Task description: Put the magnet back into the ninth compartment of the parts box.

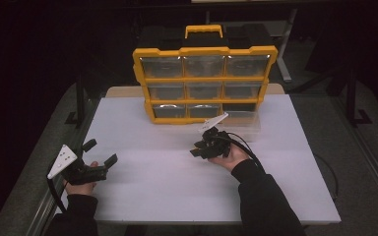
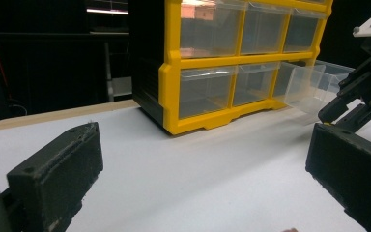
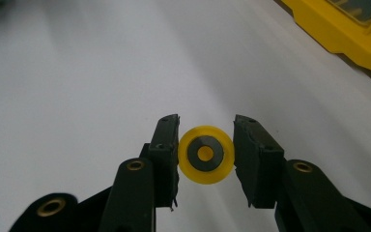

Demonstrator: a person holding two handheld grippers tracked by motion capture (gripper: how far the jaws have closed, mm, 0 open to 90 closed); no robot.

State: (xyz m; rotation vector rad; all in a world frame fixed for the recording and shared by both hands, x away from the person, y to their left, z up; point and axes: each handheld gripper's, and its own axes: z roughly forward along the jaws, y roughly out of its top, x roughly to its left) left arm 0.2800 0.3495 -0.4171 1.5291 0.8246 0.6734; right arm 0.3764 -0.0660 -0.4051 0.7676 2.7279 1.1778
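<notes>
My right gripper [image 3: 206, 145] is shut on a small yellow wheel [image 3: 206, 154] with a dark hub, its pads pressing on the rim from both sides just above the white table. In the high view the right gripper [image 1: 196, 149] is held in front of the yellow organizer [image 1: 204, 78], pointing left. The organizer's bottom right clear drawer [image 1: 243, 120] is pulled out, just behind that hand. My left gripper [image 1: 100, 152] rests near the table's left front edge, open, with nothing between its jaws. Its own view [image 2: 204, 140] looks toward the organizer [image 2: 207, 92] and the pulled-out drawer [image 2: 309, 84].
The organizer stands upright at the back of the white table [image 1: 152, 187], its black and yellow handle [image 1: 204, 30] on top, with several clear drawers pushed in. A black cable [image 1: 248, 145] loops from the right gripper. The surroundings are dark.
</notes>
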